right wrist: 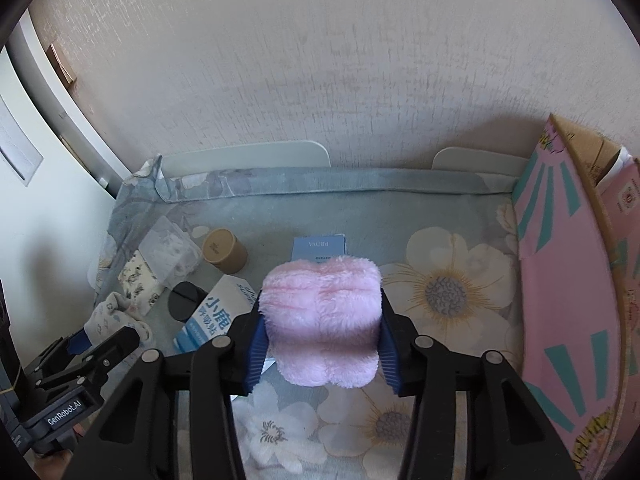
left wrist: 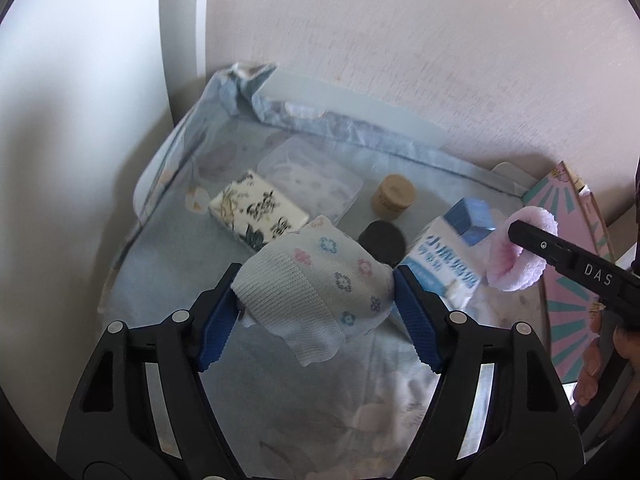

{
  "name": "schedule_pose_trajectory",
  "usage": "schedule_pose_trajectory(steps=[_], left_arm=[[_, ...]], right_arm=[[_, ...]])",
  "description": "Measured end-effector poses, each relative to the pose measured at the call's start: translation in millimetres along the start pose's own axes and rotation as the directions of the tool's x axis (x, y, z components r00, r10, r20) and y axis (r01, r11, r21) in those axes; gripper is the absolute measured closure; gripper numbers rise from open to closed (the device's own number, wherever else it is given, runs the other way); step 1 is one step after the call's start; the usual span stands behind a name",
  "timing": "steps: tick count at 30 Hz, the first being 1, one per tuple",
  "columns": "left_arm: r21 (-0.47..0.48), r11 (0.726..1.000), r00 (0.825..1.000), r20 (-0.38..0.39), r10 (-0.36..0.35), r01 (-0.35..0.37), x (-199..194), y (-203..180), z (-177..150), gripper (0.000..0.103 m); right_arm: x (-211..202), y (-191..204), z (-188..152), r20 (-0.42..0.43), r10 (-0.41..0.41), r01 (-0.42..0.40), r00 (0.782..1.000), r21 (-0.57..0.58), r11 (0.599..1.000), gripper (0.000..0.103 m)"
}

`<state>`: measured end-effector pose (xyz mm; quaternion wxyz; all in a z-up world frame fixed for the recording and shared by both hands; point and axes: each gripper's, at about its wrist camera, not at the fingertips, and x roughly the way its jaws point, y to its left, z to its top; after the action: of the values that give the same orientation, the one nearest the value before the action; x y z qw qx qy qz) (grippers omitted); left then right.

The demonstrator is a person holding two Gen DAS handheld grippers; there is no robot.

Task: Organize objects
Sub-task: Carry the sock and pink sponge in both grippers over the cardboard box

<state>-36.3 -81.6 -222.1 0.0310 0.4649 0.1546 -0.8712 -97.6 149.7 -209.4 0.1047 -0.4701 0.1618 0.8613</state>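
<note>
Left gripper (left wrist: 314,300) nearest the lens, jaws pinching a folded white sock (left wrist: 316,292) with small flower print, held clear above the floral cloth (left wrist: 280,400). Right gripper (right wrist: 320,320) likewise loaded, jaws pressed onto a fluffy pink scrunchie (right wrist: 322,316), also off the cloth. Landmark for the rest: white-and-blue carton (left wrist: 444,256) with Chinese lettering, lying on the cloth. Just left of carton, a black round lid or puck (left wrist: 382,240), touching or nearly so; cannot tell which. Behind that puck, a tan cylindrical jar (left wrist: 394,196), upright. Further left of carton, a flower-patterned tissue pack (left wrist: 258,214), and behind it a clear plastic box (left wrist: 312,178), the two apparently touching. Beyond carton in the right wrist view, a small blue booklet or card (right wrist: 319,248), flat, partly hidden by the scrunchie. Well right of carton, a pink-and-teal cardboard box (right wrist: 568,300) standing at the cloth's edge, probably the destination, though unconfirmed. Progress judged early to middle: two soft items lifted but not placed; carton, puck, jar, tissue pack, plastic box and booklet all loose on the cloth, unsorted. Box interior hidden, contents unknown.
</note>
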Motion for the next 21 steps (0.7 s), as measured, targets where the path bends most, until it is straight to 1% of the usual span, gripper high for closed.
schedule_pose_trajectory(steps=[4, 10, 15, 21], left_arm=[[0.019, 1.000, 1.000, 0.009, -0.010, 0.010, -17.7, -9.8, 11.3, 0.031], [0.069, 0.997, 0.999, 0.042, -0.024, 0.022, -49.1, -31.4, 39.7, 0.031], [0.138, 0.990, 0.997, 0.057, -0.043, 0.034, -69.5, -56.6, 63.8, 0.031], [0.232, 0.971, 0.996, 0.052, -0.078, 0.064, -83.1, -93.4, 88.2, 0.031]], right_arm=[[-19.5, 1.0, 6.2, 0.012, -0.009, 0.009, 1.000, -0.003, 1.000, 0.060], [-58.9, -0.2, 21.6, 0.046, -0.017, 0.017, 0.999, 0.007, 1.000, 0.060], [-90.8, -3.5, 28.3, 0.078, -0.034, 0.034, 0.996, 0.003, 0.999, 0.060], [-122.2, -15.1, 37.7, 0.102, -0.051, 0.049, 0.994, 0.028, 0.998, 0.060]])
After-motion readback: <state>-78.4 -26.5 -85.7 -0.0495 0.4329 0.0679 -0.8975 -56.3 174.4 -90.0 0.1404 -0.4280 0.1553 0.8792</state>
